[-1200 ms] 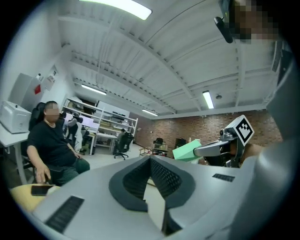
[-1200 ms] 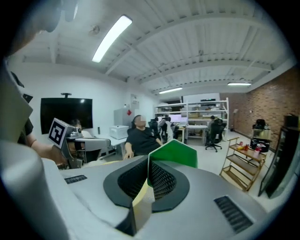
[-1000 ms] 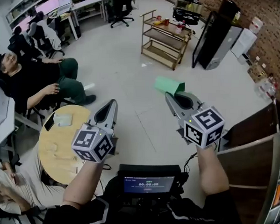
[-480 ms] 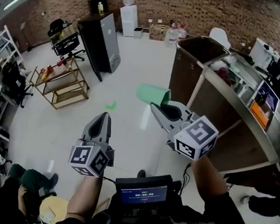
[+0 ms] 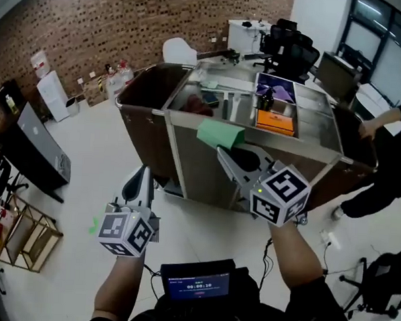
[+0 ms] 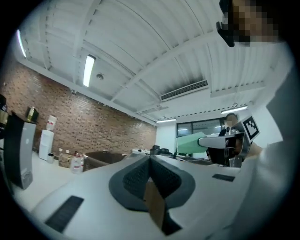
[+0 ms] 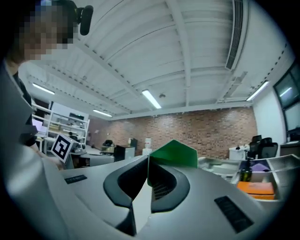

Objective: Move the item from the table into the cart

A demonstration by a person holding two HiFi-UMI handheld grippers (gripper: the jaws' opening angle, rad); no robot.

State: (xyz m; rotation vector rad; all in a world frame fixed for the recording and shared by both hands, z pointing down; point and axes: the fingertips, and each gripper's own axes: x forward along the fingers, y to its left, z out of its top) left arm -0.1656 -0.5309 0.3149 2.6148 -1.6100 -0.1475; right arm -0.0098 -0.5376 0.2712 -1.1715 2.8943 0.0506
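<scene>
In the head view my right gripper (image 5: 222,151) is shut on a green folded card-like item (image 5: 220,134), held in the air in front of the cart (image 5: 190,166). The cart has a metal top with several compartments and a brown bag at each end. From the right gripper view the green item (image 7: 176,152) sticks out past the shut jaws, with the cart's compartments (image 7: 262,176) at the right. My left gripper (image 5: 141,172) hangs lower left over the floor, jaws together and empty. The left gripper view shows its shut jaws (image 6: 150,158) and the green item (image 6: 190,143) beyond.
An orange box (image 5: 276,120) and a purple packet (image 5: 274,93) lie in the cart's compartments. A person (image 5: 388,153) stands at the cart's right end. Office chairs (image 5: 287,47) are behind it; a black cabinet (image 5: 37,151) and a wooden shelf trolley (image 5: 19,237) stand at the left.
The view has swung away from the round table and seated people, past the wooden shelf trolley, onto the cart. Both grippers stay shut, the right one still holding the green item.
</scene>
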